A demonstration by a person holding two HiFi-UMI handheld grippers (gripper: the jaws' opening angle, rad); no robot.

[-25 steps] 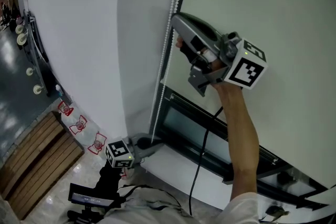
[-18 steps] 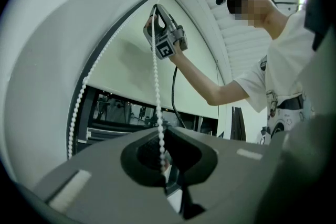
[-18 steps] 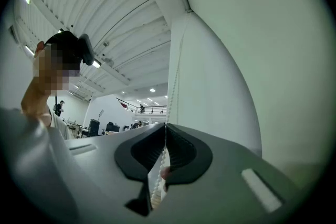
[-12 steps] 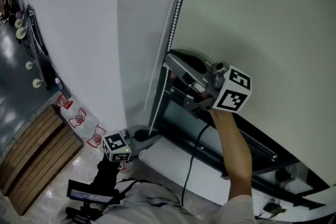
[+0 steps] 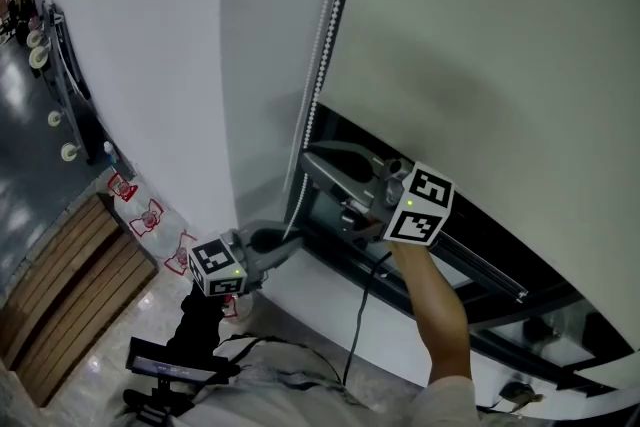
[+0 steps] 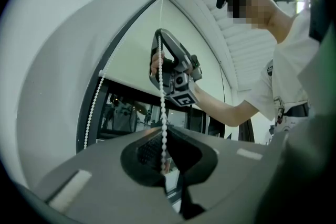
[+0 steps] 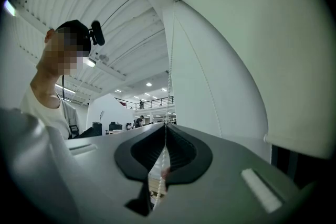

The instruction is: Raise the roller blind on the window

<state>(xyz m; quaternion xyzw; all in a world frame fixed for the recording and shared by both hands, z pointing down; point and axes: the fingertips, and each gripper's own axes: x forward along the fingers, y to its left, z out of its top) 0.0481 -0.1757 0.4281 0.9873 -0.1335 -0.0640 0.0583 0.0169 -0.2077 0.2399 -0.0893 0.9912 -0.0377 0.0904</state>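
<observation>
The pale roller blind (image 5: pixel 500 45) covers the upper window; its bottom edge hangs above dark glass (image 5: pixel 460 260). A white bead chain (image 5: pixel 325 35) runs down the blind's left side. My right gripper (image 5: pixel 308 158) is just under the blind's bottom corner, shut on the chain. In the right gripper view the beads (image 7: pixel 165 157) pass between its closed jaws. My left gripper (image 5: pixel 292 246) is lower down near the sill, also shut on the chain. The left gripper view shows the strand (image 6: pixel 163 113) rising from its jaws to the right gripper (image 6: pixel 176 68), with the loop's other strand (image 6: pixel 92 107) hanging free.
A white wall (image 5: pixel 150 65) bounds the window on the left. The dark window frame (image 5: pixel 300 215) and a white sill (image 5: pixel 330 325) lie below. Far down at the left are wooden decking (image 5: pixel 70 305) and a glossy floor. A black cable (image 5: pixel 362 315) hangs from my right gripper.
My right gripper has come well down along the chain, from beside the blind to below its corner. The blind's bottom edge has risen, baring more glass. The left gripper rose slightly.
</observation>
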